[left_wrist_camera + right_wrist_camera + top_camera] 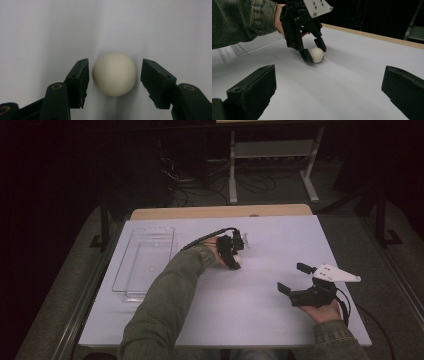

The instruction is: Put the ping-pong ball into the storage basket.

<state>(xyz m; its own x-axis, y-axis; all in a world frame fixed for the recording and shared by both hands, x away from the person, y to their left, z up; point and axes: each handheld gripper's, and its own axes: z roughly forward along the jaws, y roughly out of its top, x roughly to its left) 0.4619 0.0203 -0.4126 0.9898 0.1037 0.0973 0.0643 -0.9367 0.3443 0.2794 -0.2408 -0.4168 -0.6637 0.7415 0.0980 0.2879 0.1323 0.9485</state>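
Observation:
A cream-white ball [114,74] rests on the white table [260,320] near its middle. My left gripper [114,62] points down at the ball with a jaw on each side, and a thin gap shows between each pad and the ball. The right gripper view shows the same ball [317,55] between the left gripper's [315,53] fingertips, under a green-sleeved arm. My right gripper [292,276] sits low over the table at the right, open wide with nothing between its jaws [329,72], and faces the ball from a distance.
A clear plastic tray [145,260] lies on the table's left side, beside the left forearm. A wooden strip [220,212] runs along the far edge. Beyond it stand a white frame [272,150] and floor cables.

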